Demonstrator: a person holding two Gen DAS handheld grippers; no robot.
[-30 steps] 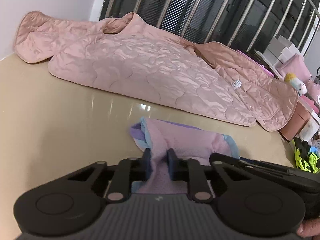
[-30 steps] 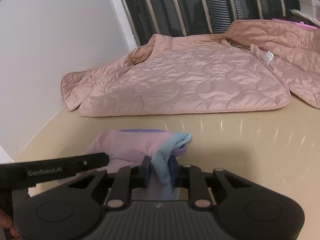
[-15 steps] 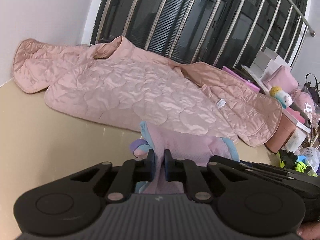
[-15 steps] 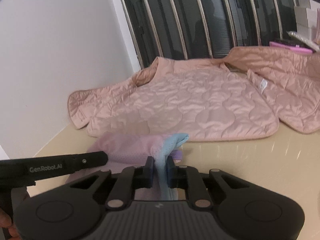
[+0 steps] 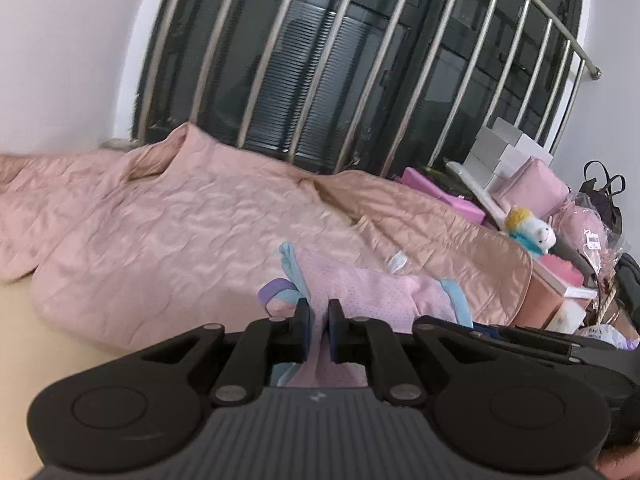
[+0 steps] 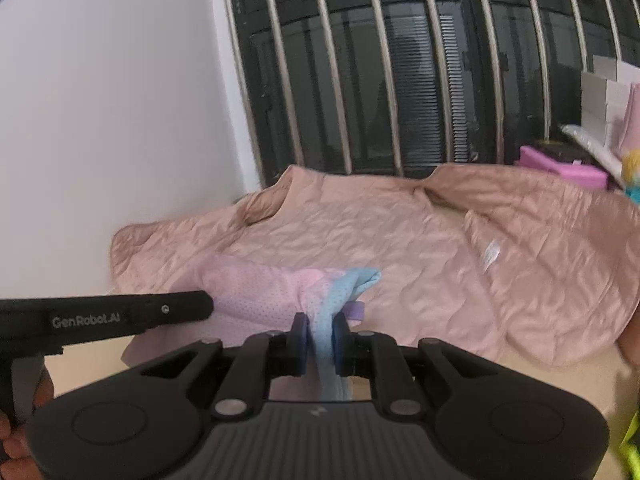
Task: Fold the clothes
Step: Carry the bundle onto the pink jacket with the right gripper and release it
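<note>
The left gripper [image 5: 318,330] and right gripper [image 6: 320,346] are each pinching an edge of the small pink garment [image 5: 360,292] between nearly closed jaws. The garment is hanging above the beige table [image 5: 48,332], in front of the quilted pink jacket [image 6: 380,240] lying there.

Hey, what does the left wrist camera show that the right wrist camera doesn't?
Only the left wrist view: the plush toy, the black bag, and the left gripper shut on the pink garment's dotted cloth.
Only the right wrist view: the right gripper shut on the garment's blue trim, with the table past the jacket's hem.
Both: the quilted jacket spread flat, the window bars, the white boxes.
</note>
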